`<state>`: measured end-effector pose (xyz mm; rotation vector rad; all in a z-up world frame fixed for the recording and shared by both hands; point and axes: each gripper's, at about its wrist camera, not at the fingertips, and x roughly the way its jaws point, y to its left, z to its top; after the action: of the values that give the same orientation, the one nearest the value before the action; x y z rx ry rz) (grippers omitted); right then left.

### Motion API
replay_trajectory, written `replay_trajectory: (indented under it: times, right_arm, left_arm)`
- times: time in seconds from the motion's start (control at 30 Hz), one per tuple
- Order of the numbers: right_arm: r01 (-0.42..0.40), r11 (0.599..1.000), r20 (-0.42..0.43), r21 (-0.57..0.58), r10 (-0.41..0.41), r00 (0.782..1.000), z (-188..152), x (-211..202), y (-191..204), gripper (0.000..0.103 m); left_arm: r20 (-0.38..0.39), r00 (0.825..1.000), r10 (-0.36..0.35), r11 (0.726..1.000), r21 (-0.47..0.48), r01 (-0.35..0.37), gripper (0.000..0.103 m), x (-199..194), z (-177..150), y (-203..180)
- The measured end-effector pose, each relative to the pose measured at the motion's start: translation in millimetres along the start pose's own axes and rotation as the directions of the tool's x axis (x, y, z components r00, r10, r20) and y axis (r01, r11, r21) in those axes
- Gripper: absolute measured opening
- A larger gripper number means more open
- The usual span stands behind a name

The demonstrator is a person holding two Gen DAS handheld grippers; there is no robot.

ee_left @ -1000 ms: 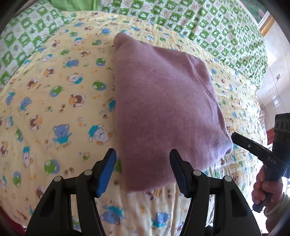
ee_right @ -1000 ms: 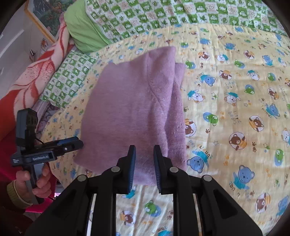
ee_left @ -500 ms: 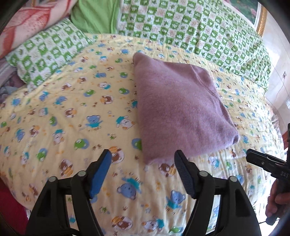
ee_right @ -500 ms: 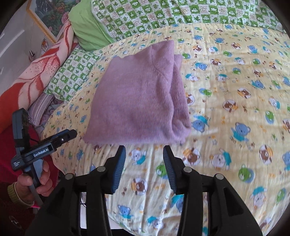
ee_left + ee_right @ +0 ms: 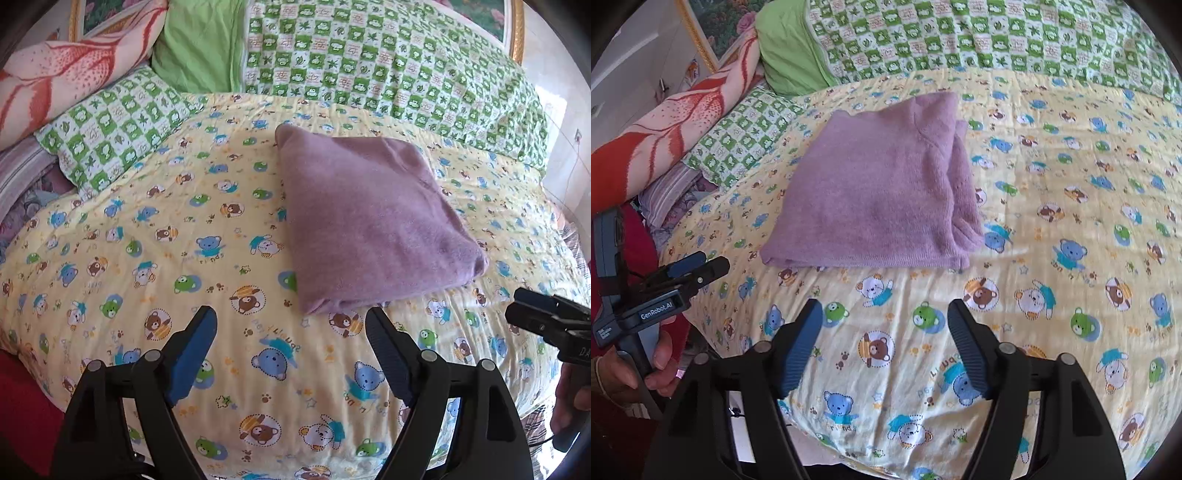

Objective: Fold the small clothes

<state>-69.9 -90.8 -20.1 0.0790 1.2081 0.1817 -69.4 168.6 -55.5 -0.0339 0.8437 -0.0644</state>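
The purple knit garment (image 5: 373,229) lies folded into a compact, roughly square stack on the yellow bear-print quilt (image 5: 155,258), which covers the bed. Nothing else rests on the quilt in either view. Neither tool touches the garment.

Left gripper (image 5: 291,354): jaws spread wide, blue pads facing each other, nothing between them. It sits over bare quilt just short of the garment's near edge.

Right gripper (image 5: 884,343): jaws likewise wide apart and empty, positioned over bare quilt near the garment's front edge, clear of the fabric.

View differences:
- The left wrist view shows the garment's smooth top face and its rounded near corner. The right gripper appears at the right margin of this view (its tips look nearly together from this angle, so its opening cannot be read here).
- The right wrist view shows the stacked layer edges along the garment's right side, hidden from the other camera. It also shows the left gripper (image 5: 698,267) at the left margin, held in a hand (image 5: 635,365), with a printed label on its body.
- Both views show a green checked blanket (image 5: 388,62) behind the quilt, a plain green pillow (image 5: 786,48) and a red-and-white floral blanket (image 5: 62,74) at the head end.
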Motion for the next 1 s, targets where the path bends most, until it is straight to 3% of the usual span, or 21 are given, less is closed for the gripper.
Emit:
replay_trajectory:
  times: [0.23,0.53,1.0]
  right_arm:
    - [-0.003,1.000,0.025,-0.018,0.004,1.000,6,-2,2,0.081]
    - [0.044,0.994,0.042,-0.100,-0.040,0.998,1,3,6,0.085]
    - [0.068,0.988,0.051,-0.137,-0.061,0.997,-8,21,10,0.085]
  left_arm:
    - [-0.020,0.999,-0.029,0.999,0.014,0.030,0.084,4,2,-10]
    - [0.003,0.999,0.033,0.998,0.058,-0.033,0.084,17,3,-17]
    - [0.001,0.998,0.066,0.995,0.081,-0.066,0.084,30,-3,-24]
